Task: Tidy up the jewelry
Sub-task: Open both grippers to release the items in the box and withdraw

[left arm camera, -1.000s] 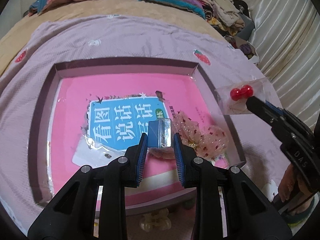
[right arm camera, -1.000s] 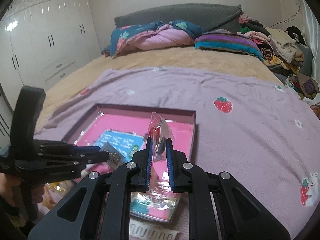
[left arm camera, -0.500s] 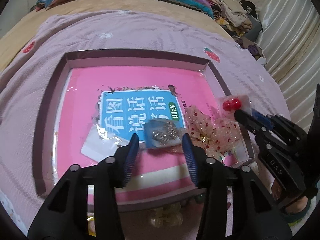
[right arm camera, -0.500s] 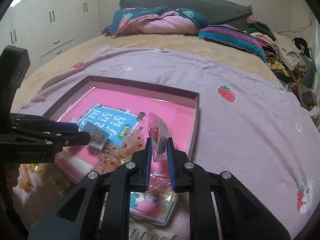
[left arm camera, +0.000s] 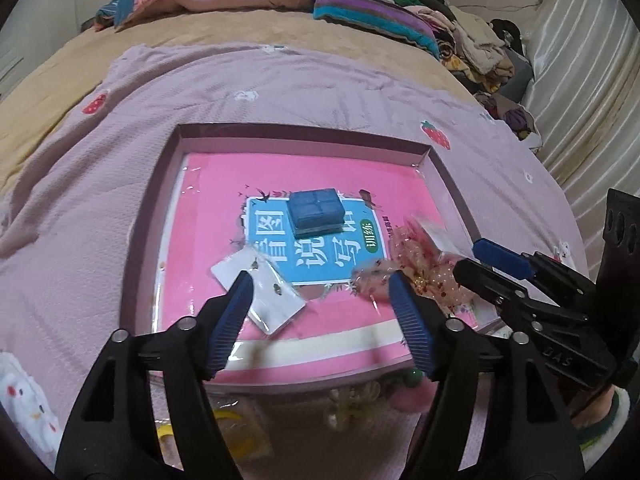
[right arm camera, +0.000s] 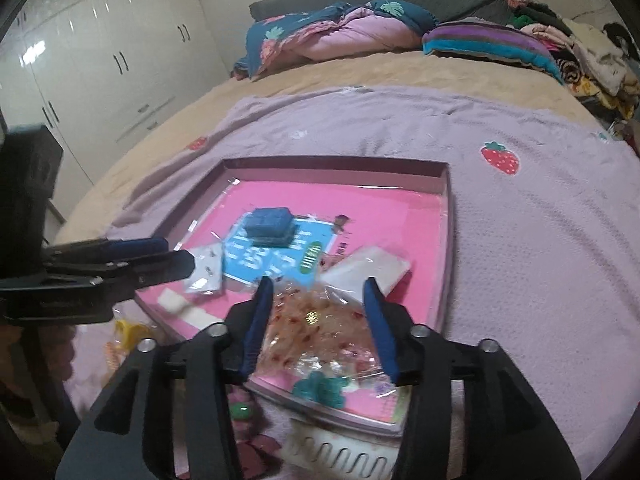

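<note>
Left claw (left arm camera: pixel 320 296): wide open, empty, lower centre.
Right claw (right arm camera: pixel 318 304): wide open, empty, over the sequinned packet (right arm camera: pixel 316 332).
Blue box (left arm camera: pixel 316 212): mid-tray (left arm camera: pixel 304 133).
Advice: you lift clear without snagging packets.

- Large white characters "图", "说", "写" and a green oval's "训练" are showing on the blue panel (left arm camera: pixel 320 248) of the book.
- "DAS" is showing on the right gripper (left arm camera: pixel 492 262).

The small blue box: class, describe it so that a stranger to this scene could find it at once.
On the lilac blanket lies a shallow tray holding a pink book. The small blue box sits on the book's blue title panel. It is the only solid, dark blue block there; its neighbours are flat clear packets.
</note>
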`<state>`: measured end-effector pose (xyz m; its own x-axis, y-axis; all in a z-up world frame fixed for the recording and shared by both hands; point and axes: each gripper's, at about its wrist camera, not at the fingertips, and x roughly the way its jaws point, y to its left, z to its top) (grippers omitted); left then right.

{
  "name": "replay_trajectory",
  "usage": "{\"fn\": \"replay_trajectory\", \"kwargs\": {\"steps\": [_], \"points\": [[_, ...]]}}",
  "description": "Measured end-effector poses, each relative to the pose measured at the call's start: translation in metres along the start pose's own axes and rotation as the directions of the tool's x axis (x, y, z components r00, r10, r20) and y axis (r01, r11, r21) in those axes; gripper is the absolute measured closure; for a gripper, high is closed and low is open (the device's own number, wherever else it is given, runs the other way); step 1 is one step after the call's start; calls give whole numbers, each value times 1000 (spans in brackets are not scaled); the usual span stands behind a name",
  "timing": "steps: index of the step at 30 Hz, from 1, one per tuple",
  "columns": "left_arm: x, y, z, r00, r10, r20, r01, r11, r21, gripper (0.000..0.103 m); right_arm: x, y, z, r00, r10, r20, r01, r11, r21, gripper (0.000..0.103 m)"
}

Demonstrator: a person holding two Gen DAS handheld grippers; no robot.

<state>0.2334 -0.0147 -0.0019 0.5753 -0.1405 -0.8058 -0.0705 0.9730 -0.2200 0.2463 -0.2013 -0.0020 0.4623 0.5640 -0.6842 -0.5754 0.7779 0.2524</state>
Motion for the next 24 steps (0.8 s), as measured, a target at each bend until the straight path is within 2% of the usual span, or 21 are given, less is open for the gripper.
{"fn": "replay_trajectory", "kwargs": {"steps": [5, 7, 9, 14, 19, 24], "points": [[-6, 1, 1, 1000, 8, 20, -8, 1000, -13, 25, -13, -1, 2, 999, 7, 32, -7, 1000, 25, 35], [-11, 1, -2, 1000, 5, 28, -4, 1000, -19, 24, -21, 0, 4, 998, 7, 55, -9, 1000, 29, 23], [-14, 1, -4, 999, 10, 33, -10, 1000, -20, 23, -30, 0, 7, 996, 7, 84, -10, 999, 37, 18], [-29, 1, -8, 998, 21, 56, -20, 999, -28, 11, -47, 1, 12, 992, 7, 128, -13, 999, 45, 14], [-49, -1, -9, 996, 22, 88, -20, 999, -27, 10, -69, 6, 15, 984, 3, 176, -11, 999, 46, 7], [-67, -5, -11, 993, 1, 118, 2, 1000, -22, 10, -86, 15, 13, 980, -4, 200, -8, 998, 56, 6]]}}
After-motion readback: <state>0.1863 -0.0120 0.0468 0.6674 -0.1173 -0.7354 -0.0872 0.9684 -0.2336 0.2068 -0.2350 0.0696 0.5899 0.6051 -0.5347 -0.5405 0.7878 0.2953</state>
